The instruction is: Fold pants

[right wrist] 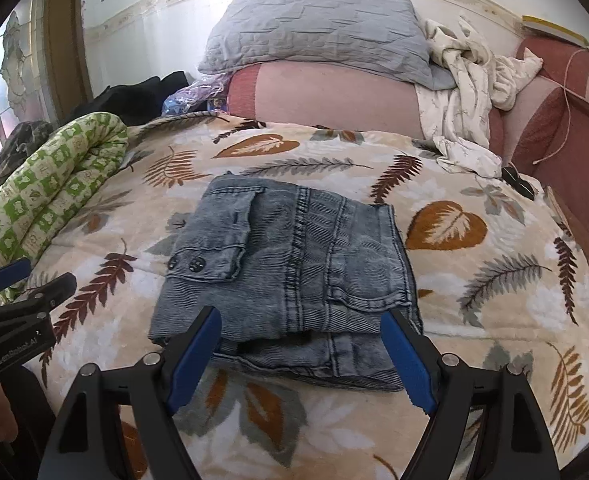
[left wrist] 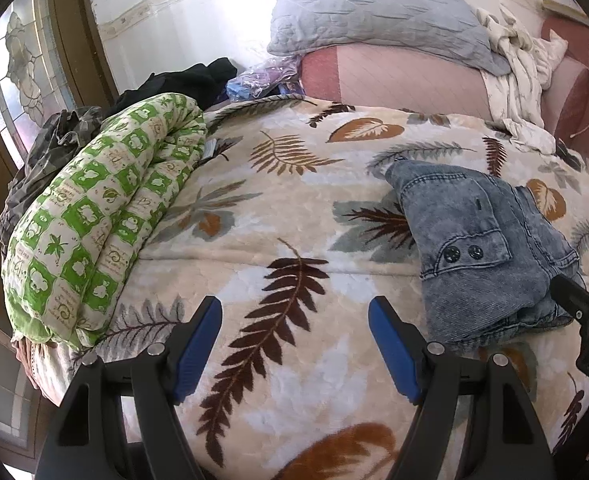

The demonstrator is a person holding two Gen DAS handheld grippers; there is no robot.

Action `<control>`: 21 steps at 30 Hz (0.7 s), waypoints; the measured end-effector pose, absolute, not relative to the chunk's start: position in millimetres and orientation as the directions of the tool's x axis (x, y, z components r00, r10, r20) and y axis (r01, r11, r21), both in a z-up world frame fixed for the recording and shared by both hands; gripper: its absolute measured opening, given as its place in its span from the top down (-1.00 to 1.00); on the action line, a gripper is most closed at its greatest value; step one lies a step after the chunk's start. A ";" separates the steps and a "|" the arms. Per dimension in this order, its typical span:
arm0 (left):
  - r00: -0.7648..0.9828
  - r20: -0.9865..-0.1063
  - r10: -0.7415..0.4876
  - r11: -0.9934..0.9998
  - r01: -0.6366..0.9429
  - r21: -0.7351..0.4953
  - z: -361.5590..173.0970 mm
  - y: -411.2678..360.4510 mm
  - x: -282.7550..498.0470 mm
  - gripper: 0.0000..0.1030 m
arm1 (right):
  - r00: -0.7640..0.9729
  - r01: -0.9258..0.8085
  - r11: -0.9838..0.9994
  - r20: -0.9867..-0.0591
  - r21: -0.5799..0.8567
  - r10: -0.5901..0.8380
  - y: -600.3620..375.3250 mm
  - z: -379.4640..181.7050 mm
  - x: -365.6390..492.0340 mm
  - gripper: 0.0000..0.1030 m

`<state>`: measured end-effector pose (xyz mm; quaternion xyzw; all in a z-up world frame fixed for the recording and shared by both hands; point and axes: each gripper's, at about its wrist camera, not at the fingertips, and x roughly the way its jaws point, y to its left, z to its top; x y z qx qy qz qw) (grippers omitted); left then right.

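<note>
Faded blue denim pants (right wrist: pixel 286 276) lie folded compact on leaf-print bed blanket (right wrist: pixel 474 264). Right gripper (right wrist: pixel 300 354), left gripper (left wrist: pixel 294 344) both apart, empty. Judgement: press stack flat, square edges.

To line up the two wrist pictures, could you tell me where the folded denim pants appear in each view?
Left wrist view: the folded denim pants lie at the right, beyond and right of the open left gripper.
Right wrist view: the pants sit centre, just ahead of the open right gripper.
Shared landmark: the green patterned quilt roll at the left.
</note>
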<state>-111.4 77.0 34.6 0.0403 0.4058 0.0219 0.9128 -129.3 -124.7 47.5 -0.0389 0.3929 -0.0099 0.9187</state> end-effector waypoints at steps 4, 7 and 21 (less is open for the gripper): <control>0.671 -0.739 0.065 0.997 -0.012 0.076 35.4 85.3 -111.6 -0.48 | 0.684 -0.025 0.997 -0.728 -0.074 -0.037 -115.5 47.2 -124.4 -0.64; 0.672 -0.738 0.064 0.997 -0.016 0.073 36.0 88.7 -112.0 -0.48 | 0.684 -0.033 0.997 -0.729 -0.075 -0.033 -109.5 47.5 -122.4 -0.64; 0.671 -0.741 0.021 0.999 0.011 0.039 40.1 88.6 -110.6 -0.48 | 0.677 -0.078 0.994 -0.736 -0.079 -0.005 -93.6 46.1 -113.4 -0.64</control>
